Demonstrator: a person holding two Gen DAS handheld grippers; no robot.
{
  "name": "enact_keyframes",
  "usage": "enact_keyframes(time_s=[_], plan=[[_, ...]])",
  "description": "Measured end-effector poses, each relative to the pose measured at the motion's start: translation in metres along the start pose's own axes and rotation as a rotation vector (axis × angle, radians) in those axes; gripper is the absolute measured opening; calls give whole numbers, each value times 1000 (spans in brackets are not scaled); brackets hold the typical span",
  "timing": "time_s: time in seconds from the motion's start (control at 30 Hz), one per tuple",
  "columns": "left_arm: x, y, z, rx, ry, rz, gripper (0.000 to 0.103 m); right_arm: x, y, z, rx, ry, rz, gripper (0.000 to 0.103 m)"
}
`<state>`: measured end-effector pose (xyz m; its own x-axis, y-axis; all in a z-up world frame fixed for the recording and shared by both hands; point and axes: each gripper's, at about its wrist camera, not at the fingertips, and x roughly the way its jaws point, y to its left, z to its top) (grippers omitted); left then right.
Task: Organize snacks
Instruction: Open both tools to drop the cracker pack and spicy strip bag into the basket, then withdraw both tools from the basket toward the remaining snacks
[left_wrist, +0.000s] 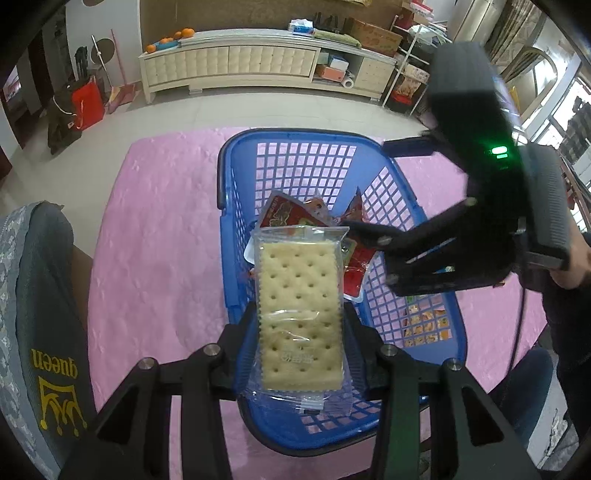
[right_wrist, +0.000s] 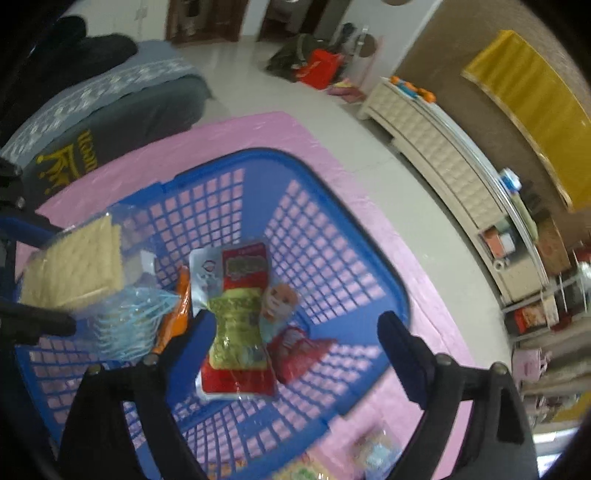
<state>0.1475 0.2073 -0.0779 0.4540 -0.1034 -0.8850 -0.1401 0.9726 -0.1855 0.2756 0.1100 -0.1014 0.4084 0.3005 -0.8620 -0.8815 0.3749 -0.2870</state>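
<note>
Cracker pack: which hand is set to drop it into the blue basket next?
Left. Its tongs grip the cracker pack directly above the blue basket. The right tongs are open and empty over the snacks inside.

One blue basket (left_wrist: 236, 192), one clear-wrapped cracker pack (left_wrist: 300, 317), perhaps three red snack packets (right_wrist: 240, 321) inside the basket, though they overlap, and two grippers, left (left_wrist: 301, 354) and right (right_wrist: 295, 332)

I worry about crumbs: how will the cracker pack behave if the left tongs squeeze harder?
The cracker pack probably stays stiff, since it stands out flat from the left tongs. The thin biscuit looks brittle and may crack. Its clear glossy wrapper might slip.
</note>
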Motion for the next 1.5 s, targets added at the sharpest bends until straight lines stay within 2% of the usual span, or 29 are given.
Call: enact_keyframes(time_s=[0.17, 0.3, 0.63, 0.8, 1.1, 1.17, 1.23, 1.5], plan=[[-8, -4, -1, -1, -25, -5, 40, -28, -16, -14, 121, 18, -21, 97], [-11, -11, -2, 8, -27, -12, 40, -47, -22, -35, 261, 23, 23, 98], [0, -36, -2, 49, -15, -31, 40, -56, -16, -75, 463, 76, 57, 98], [14, -43, -2, 66, 6, -26, 40, -56, -20, -91, 520, 75, 62, 98], [46, -57, -2, 100, 61, -21, 41, -48, -22, -101, 555, 80, 80, 98], [49, -59, -2, 101, 61, -21, 46, -48, -21, -104, 556, 81, 82, 98], [47, -60, -4, 102, 54, -13, 61, -50, -22, -105, 558, 74, 77, 98], [14, -73, -12, 103, 12, 6, 64, -81, -26, -117, 601, 29, 80, 98]])
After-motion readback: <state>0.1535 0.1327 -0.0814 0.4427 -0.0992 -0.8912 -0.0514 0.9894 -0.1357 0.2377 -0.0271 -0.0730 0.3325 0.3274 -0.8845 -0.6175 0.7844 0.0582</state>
